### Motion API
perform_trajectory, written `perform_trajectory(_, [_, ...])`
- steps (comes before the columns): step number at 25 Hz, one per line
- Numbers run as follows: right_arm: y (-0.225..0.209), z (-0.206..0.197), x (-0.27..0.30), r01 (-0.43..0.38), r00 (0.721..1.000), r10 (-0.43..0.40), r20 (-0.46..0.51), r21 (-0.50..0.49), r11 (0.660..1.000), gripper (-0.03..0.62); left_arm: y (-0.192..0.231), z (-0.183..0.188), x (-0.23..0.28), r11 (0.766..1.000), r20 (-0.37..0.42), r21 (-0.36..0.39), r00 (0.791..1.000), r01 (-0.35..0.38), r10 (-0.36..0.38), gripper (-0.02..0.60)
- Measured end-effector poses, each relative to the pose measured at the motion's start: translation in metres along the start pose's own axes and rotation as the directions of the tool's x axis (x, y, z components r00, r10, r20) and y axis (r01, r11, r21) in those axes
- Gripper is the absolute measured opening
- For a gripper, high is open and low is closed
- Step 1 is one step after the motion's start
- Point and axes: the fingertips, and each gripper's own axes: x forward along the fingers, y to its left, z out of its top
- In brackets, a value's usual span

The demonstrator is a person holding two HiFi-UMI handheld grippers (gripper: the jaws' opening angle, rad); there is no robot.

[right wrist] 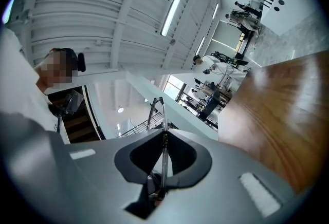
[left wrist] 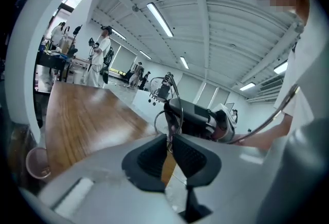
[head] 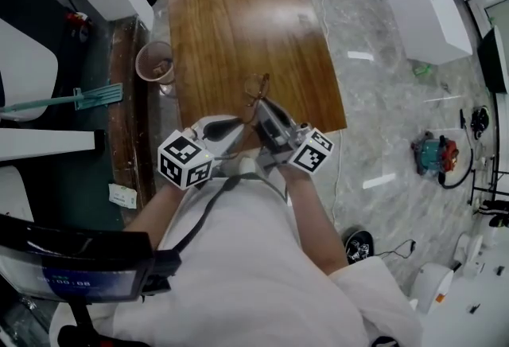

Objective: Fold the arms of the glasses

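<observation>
The glasses (right wrist: 164, 115) are over the wooden surface (head: 238, 11) near its 6 o'clock edge, between both tongs. The right tongs (right wrist: 163, 134) pinch one thin arm. The left tongs (left wrist: 169, 138), at their 9 o'clock, stand narrowly apart around the frame's wire.

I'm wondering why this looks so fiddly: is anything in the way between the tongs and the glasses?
Nothing visible is. The right tongs are shut on a thin wire of the glasses, and the left tongs have the frame between their tips, over the table.
</observation>
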Motion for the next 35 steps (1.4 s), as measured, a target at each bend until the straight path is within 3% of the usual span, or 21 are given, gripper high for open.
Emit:
perform_trajectory(4, [-0.006,-0.002,-0.004,0.034,0.999,-0.035,0.019,0.018,0.999,0.028,0.000,-0.001,-0.004,1.000,0.019,-0.018,1.000,-0.004,0.004,0.057])
perform_trajectory(11, [-0.025,0.014,-0.018,0.080,0.995,-0.081,0.056,0.024,0.997,0.028,0.003,0.002,-0.022,0.998,0.085,-0.013,0.995,0.058,-0.057,0.063])
perform_trajectory(14, [-0.031,0.027,-0.022,0.113,0.989,-0.116,0.096,0.036,0.993,0.027,-0.009,0.006,-0.024,0.993,0.076,0.067,0.991,0.101,-0.106,0.061])
perform_trajectory(17, [-0.033,0.034,-0.020,0.134,0.980,-0.144,0.140,0.083,0.988,0.027,-0.033,0.015,-0.023,0.969,0.057,0.191,0.984,0.158,-0.172,0.066])
perform_trajectory(20, [-0.031,0.036,-0.016,0.125,0.975,-0.145,0.167,0.124,0.984,0.027,-0.053,0.025,-0.021,0.941,0.046,0.286,0.978,0.182,-0.203,0.137])
perform_trajectory(22, [-0.033,0.035,-0.016,0.123,0.974,-0.147,0.170,0.140,0.982,0.028,-0.058,0.033,-0.019,0.933,0.058,0.311,0.977,0.179,-0.207,0.140])
perform_trajectory(24, [-0.034,0.034,-0.016,0.126,0.973,-0.151,0.173,0.147,0.981,0.028,-0.058,0.039,-0.016,0.932,0.073,0.322,0.977,0.167,-0.200,0.130])
perform_trajectory(27, [-0.035,0.035,-0.016,0.135,0.971,-0.159,0.177,0.141,0.981,0.027,-0.052,0.045,-0.013,0.936,0.089,0.328,0.982,0.129,-0.167,0.036])
perform_trajectory(31, [-0.035,0.033,-0.016,0.151,0.975,-0.166,0.150,0.105,0.983,0.028,-0.045,0.047,-0.011,0.949,0.103,0.296,0.984,0.108,-0.144,0.021])
perform_trajectory(35, [-0.024,0.020,-0.008,0.139,0.989,-0.138,0.056,-0.025,0.990,0.026,-0.034,0.051,-0.009,0.969,0.130,0.222,0.982,0.104,-0.135,0.021])
